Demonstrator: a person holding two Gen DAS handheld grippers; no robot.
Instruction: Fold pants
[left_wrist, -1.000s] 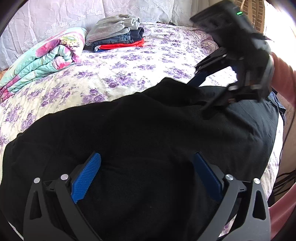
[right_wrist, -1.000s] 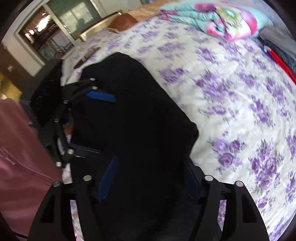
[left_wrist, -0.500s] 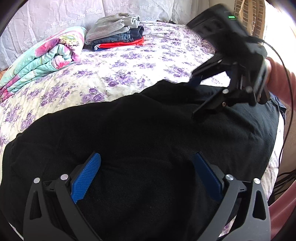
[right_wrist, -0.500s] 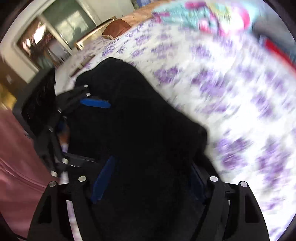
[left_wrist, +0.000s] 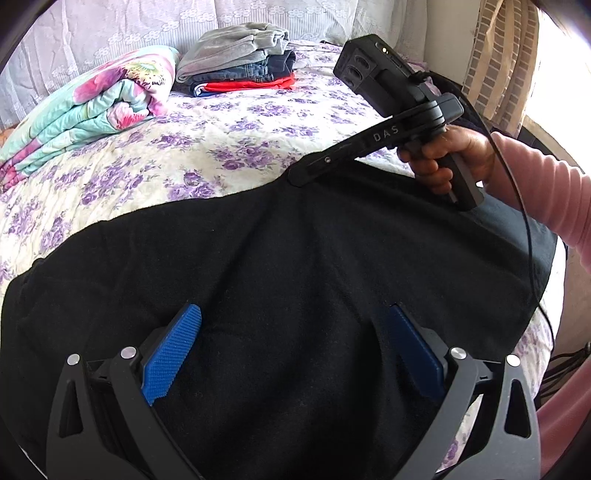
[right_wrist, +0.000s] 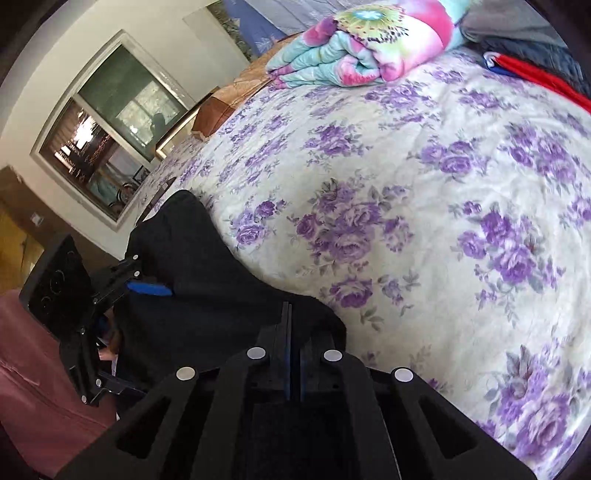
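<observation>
Black pants (left_wrist: 295, 258) lie spread across the near side of a bed, filling most of the left wrist view, their far edge against the floral bedspread (left_wrist: 229, 147). The right gripper (right_wrist: 293, 332) has just closed; its blue pads meet at the far edge of the dark fabric. Whether cloth is actually pinched between them cannot be told, though the placement suggests a grab at the edge to begin a fold. In the left wrist view a hand (left_wrist: 454, 162) in a pink sleeve holds that gripper low over the pants' far edge. The left gripper (left_wrist: 295, 354) rests over the near part of the pants with its jaws wide apart and nothing clamped, probably waiting to take its own edge. Farther back on the bed sit a rolled flowered quilt (left_wrist: 92, 107) and a stack of folded clothes (left_wrist: 240, 62), likely earlier finished pieces.
</observation>
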